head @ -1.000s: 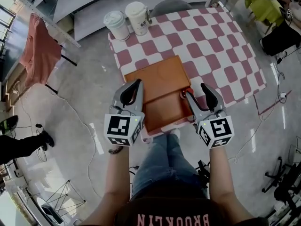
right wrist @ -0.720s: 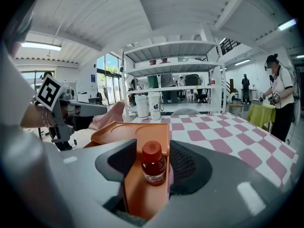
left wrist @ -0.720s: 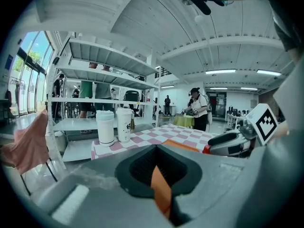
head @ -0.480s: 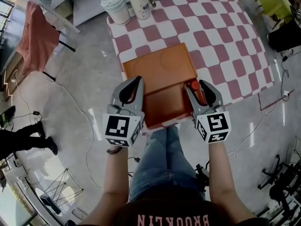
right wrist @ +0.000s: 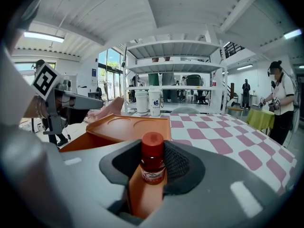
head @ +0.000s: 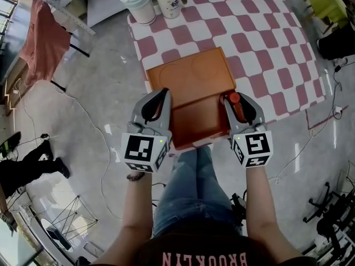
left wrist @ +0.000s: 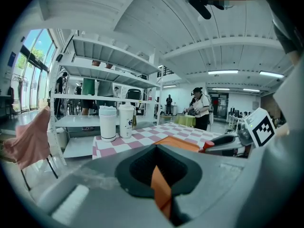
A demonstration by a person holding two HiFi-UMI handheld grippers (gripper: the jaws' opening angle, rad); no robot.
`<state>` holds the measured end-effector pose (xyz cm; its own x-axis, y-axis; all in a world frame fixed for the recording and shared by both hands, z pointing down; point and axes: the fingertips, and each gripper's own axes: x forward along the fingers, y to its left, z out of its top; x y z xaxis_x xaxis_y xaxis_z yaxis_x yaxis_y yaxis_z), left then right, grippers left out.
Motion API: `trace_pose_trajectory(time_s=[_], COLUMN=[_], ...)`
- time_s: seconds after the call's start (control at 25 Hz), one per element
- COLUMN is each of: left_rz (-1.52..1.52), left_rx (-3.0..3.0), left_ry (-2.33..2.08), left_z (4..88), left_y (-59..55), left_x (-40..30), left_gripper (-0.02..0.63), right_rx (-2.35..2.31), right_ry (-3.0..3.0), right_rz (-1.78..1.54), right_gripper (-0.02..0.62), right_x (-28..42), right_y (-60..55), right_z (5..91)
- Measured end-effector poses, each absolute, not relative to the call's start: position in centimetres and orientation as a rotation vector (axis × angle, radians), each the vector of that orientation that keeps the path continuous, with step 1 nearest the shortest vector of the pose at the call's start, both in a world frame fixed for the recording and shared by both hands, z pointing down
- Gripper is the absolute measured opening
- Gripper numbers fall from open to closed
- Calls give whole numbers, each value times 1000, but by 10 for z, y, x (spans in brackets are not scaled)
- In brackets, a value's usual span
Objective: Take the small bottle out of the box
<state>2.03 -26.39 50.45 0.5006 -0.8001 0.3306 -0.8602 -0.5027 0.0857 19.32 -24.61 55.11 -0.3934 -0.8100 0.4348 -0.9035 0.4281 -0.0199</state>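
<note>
Your right gripper was clamped on the bottle beside the right wall of the box, at the near edge of the table. Your left gripper pinched the left wall. A tilted lift risked snagging the bottle.

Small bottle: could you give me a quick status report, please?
Right gripper shut on small bottle. Left gripper shut on box wall. Bottle at box's right edge, nothing in the way.

"BROOKLYN", upside down, on the person's dark shirt
</note>
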Motion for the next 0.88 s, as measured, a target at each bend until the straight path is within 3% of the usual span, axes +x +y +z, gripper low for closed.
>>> trace_pose_trajectory(time_s=[0.88], left_rz=[287], left_rx=[2537], left_ry=[-1485], left_z=[457], left_y=[-263], left_x=[13], left_gripper=[-2], right_rx=[1462], right_ry=[-2377], right_rz=[368], right_gripper=[141], right_x=[195], right_y=[-243], right_z=[500])
